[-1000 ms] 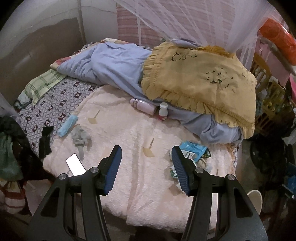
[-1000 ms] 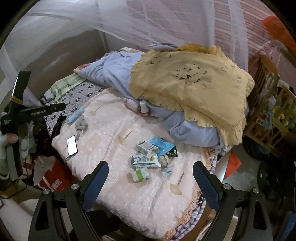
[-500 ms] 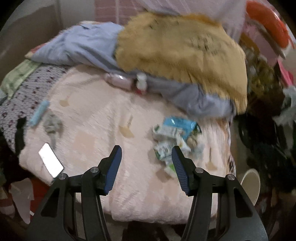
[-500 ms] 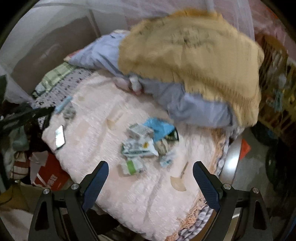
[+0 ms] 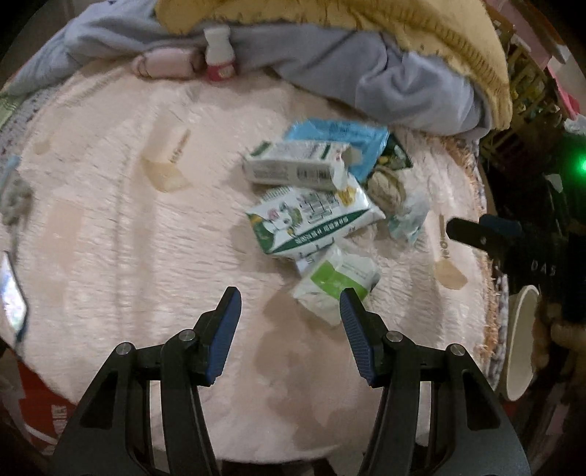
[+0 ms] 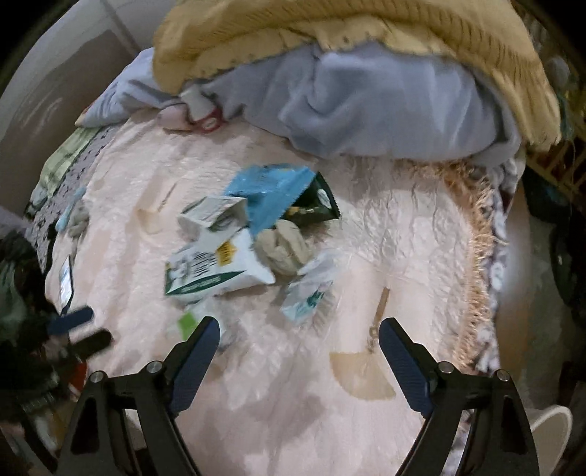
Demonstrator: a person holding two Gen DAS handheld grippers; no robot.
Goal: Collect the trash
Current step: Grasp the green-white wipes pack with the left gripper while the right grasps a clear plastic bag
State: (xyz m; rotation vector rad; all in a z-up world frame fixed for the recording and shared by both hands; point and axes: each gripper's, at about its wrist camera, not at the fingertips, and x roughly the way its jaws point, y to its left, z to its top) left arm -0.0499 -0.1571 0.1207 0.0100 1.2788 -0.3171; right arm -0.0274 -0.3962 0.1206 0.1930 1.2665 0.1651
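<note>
Pale pink bedspread (image 5: pixel 110 238) carries a heap of crumpled wrappers and cartons (image 5: pixel 322 205) just ahead of my left claw (image 5: pixel 289 311), nearer its right finger, while my right claw (image 6: pixel 298 329) also gapes empty beside it.

Open right tool (image 6: pixel 298 335) above wrappers (image 6: pixel 219 271) on blanket (image 6: pixel 366 256).

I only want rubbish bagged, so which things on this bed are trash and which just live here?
Trash:
white carton
blue wrapper
green-and-white packet
green-label pouch
crumpled wad

Lying about:
small bottle
phone
yellow pillow
grey blanket
</note>
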